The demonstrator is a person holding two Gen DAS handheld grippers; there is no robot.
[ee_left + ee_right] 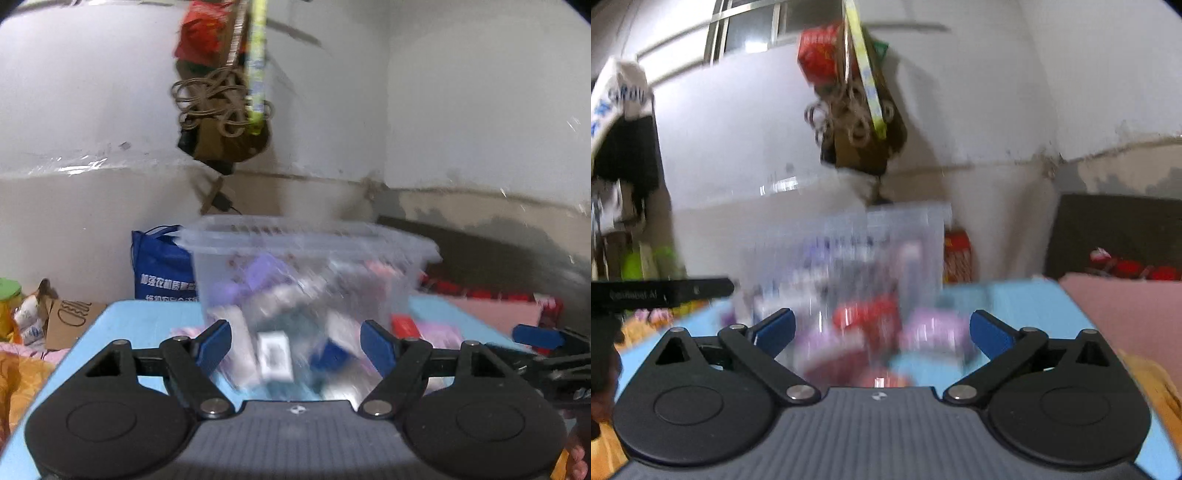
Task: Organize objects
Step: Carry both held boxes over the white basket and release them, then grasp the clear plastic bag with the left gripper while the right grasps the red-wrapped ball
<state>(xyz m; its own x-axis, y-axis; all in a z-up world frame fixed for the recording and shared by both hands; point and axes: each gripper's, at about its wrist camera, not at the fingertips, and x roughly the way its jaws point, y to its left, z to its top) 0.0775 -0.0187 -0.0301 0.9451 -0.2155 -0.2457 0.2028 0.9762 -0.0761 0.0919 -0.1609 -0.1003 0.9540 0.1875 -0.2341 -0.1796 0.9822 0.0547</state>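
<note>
Only left view [535,338] — right gripper's blue pad

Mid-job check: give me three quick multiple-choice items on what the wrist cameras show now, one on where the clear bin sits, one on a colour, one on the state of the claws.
1. Where does the clear plastic bin stand?
A. on the light blue table
B. on the floor under the window
C. on top of the blue bag

2. What colour are the pads on the left claw?
A. red
B. blue
C. green

3. How do the two claws stand?
A. both shut on the bin
B. left shut, right open
C. both open, nothing gripped

Answers:
1. A, the bin rests on the blue tabletop with the blue bag behind it.
2. B, both fingertips are blue.
3. C, the left claw and the right claw each show a wide gap between their pads, which press on nothing.
</note>
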